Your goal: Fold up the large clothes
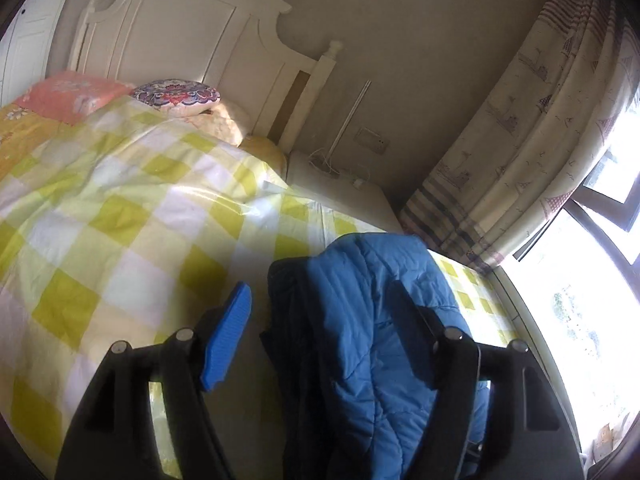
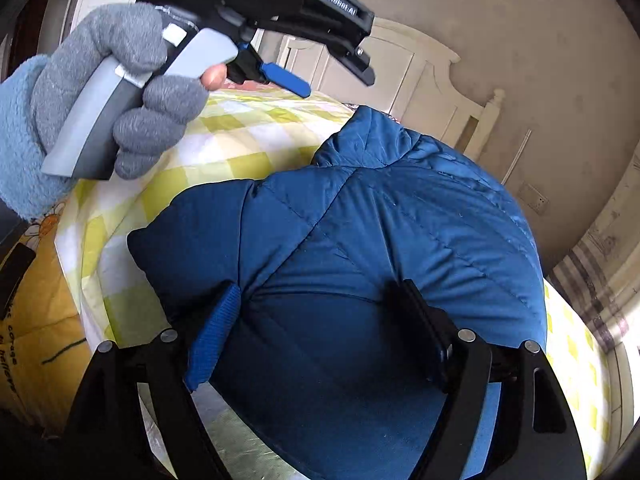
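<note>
A blue quilted puffer jacket (image 2: 380,248) lies bunched on the bed with the yellow-and-white checked cover (image 1: 120,216). My right gripper (image 2: 320,320) is wide open with its fingers either side of the jacket's padded bulk, not pinching it. In the left wrist view the jacket (image 1: 372,320) lies under and between the open fingers of my left gripper (image 1: 324,320), with its dark lining at the left edge. The left gripper also shows in the right wrist view (image 2: 320,76), held by a grey-gloved hand (image 2: 120,92) above the bed, open and empty.
A white headboard (image 1: 180,36) and pillows (image 1: 176,94) stand at the bed's far end. A nightstand (image 1: 336,184) with cables sits beside the bed. A curtain (image 1: 540,140) and a bright window (image 1: 592,300) are on the right. A yellow printed blanket (image 2: 36,320) hangs at the bed's left edge.
</note>
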{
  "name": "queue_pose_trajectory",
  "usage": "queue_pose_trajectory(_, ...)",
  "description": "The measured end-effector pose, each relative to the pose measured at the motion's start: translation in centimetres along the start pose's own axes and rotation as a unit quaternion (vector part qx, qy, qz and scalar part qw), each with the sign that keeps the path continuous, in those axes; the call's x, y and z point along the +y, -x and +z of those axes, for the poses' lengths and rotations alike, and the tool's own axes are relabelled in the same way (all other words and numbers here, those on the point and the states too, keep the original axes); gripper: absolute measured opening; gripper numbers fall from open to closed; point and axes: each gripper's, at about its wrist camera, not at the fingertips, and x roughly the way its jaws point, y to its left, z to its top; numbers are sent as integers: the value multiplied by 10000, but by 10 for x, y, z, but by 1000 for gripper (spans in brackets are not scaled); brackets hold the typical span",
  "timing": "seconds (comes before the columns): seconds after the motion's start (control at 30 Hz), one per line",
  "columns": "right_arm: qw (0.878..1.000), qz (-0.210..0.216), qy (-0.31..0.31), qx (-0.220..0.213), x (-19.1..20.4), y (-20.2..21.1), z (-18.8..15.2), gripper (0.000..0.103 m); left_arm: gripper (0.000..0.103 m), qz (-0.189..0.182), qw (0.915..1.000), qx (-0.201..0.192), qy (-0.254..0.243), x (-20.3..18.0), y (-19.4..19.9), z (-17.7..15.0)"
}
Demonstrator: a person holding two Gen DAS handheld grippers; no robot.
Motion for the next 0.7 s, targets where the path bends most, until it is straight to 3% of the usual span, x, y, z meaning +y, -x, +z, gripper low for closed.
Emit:
queue_pose_trajectory(0.1, 10000, 16, -15, -19, -2, 1, 0, 75, 78, -349, 9983, -124, -455, -46, -3, 15)
queue_pose_trajectory(0.2, 10000, 34, -32, -43, 0, -2, 0, 75, 78, -79, 9966, 296, -762, -68, -45, 11)
queue_pose_trajectory(0.3, 9999, 73, -42, -56, 3, -1, -2, 75, 78, 463, 9921, 1139, -242, -37, -121, -12)
queue_pose_trajectory(0.33, 9999, 115, 29, -58, 4, -1, -3, 75, 79, 333, 9913, 1273, -44, -20, -137, -22)
queue_pose_trajectory(0.4, 9994, 230, 261, -39, 6, 3, -2, 75, 77, -15, 9917, 1223, 388, 7, -135, -28)
queue_pose_trajectory(0.5, 9959, 900, 61, -19, -18, 18, 6, 73, 77, 214, 9933, 1133, 105, 0, -129, -31)
queue_pose_trajectory(0.57, 9926, 1109, -341, -353, -51, 35, 12, 73, 77, 251, 9939, 1072, 85, 1, -127, -33)
queue_pose_trajectory(0.67, 9884, 853, -990, -769, -108, 51, 22, 71, 77, 252, 9943, 1023, 136, 2, -126, -34)
queue_pose_trajectory(0.7, 9871, 738, -1153, -828, -123, 53, 24, 66, 77, 269, 9945, 1008, 120, 1, -125, -34)
